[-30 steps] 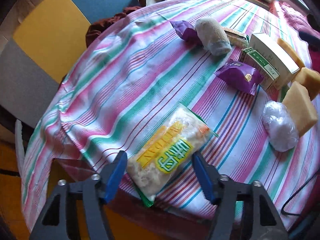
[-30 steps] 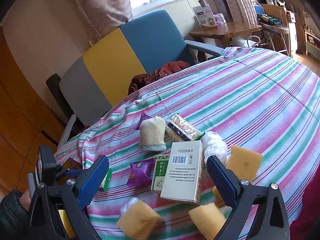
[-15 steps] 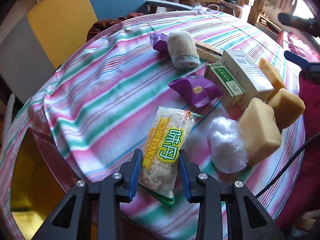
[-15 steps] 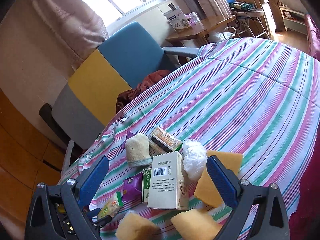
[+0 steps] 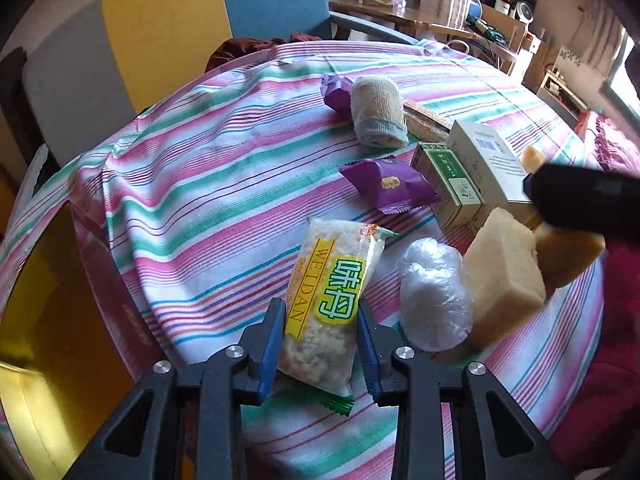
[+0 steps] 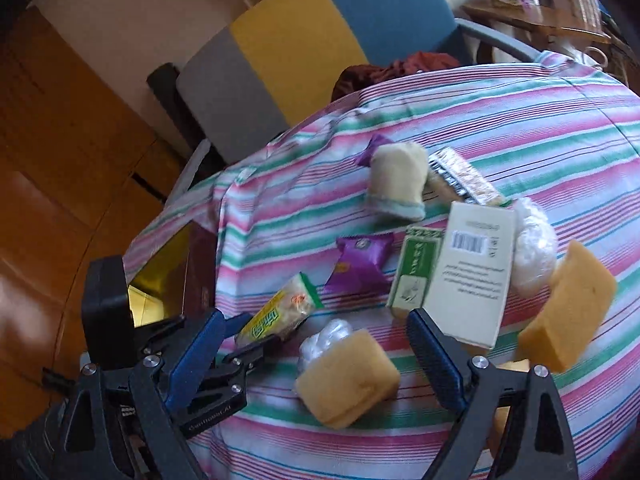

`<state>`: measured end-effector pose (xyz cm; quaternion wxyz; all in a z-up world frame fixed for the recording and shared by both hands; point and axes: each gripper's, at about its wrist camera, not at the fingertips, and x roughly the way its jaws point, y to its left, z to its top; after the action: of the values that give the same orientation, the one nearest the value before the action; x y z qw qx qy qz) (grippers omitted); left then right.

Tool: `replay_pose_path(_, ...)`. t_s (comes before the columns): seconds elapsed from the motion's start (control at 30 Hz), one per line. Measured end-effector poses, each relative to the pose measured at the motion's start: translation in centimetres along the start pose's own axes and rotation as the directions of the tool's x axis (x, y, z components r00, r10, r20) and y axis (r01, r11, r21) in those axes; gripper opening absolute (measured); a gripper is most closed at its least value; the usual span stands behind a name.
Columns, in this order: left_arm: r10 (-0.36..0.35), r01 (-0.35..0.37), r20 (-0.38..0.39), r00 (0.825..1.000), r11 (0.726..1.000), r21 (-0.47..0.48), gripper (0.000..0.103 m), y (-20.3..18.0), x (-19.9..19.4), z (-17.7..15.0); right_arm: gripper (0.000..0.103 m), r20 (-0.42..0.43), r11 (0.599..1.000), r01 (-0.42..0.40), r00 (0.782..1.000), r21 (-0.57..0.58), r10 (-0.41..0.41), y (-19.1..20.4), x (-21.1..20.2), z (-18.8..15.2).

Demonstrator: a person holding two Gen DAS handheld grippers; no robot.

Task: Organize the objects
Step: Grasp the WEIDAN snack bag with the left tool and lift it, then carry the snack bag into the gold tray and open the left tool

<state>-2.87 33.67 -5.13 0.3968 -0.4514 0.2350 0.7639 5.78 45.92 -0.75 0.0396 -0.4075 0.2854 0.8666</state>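
Left gripper (image 5: 320, 344) jaws now closed around snack packet (image 5: 332, 300).

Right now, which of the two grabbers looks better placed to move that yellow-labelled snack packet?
Left. The left gripper already has its blue fingers closed against the WEIDAN snack packet. The right gripper is open above the yellow sponge, holding nothing.

Tricolour chair (image 5: 168, 28), wooden desk (image 5: 404, 20), striped tablecloth (image 5: 224, 184).
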Motion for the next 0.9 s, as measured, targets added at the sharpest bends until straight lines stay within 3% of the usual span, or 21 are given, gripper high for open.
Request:
replay_pose_path(0.3,-0.034,0.039,0.077,0.996,0.997,-0.063,0.035,1.2,-4.1,-1.9,0.094,-0.093,0.999,0.002,0.996,-0.034,-0.005,-0.1,0.4,-0.8)
replay_pose_path(0.43,-0.063,0.077,0.122,0.991,0.991,-0.113,0.035,2.4,-6.6,-2.9,0.094,-0.131,0.996,0.056,0.989,-0.069,-0.064,0.2,1.5,-1.2)
replay_pose_path(0.5,-0.071,0.092,0.148,0.986,0.986,-0.141,0.035,3.2,-8.0,-3.6,0.077,-0.119,0.996,0.056,0.991,-0.068,-0.064,0.0,1.4,-1.2)
replay_pose_path(0.6,-0.073,0.107,0.175,0.982,0.974,-0.198,0.035,5.2,-9.7,-4.9,0.071,-0.129,0.996,0.068,0.989,-0.056,-0.075,-0.5,1.8,-1.2)
replay_pose_path(0.9,0.011,0.068,0.202,0.979,0.922,-0.380,0.035,11.2,-12.4,-9.7,0.073,-0.112,0.996,0.087,0.990,-0.004,-0.087,-1.5,1.3,-1.0)
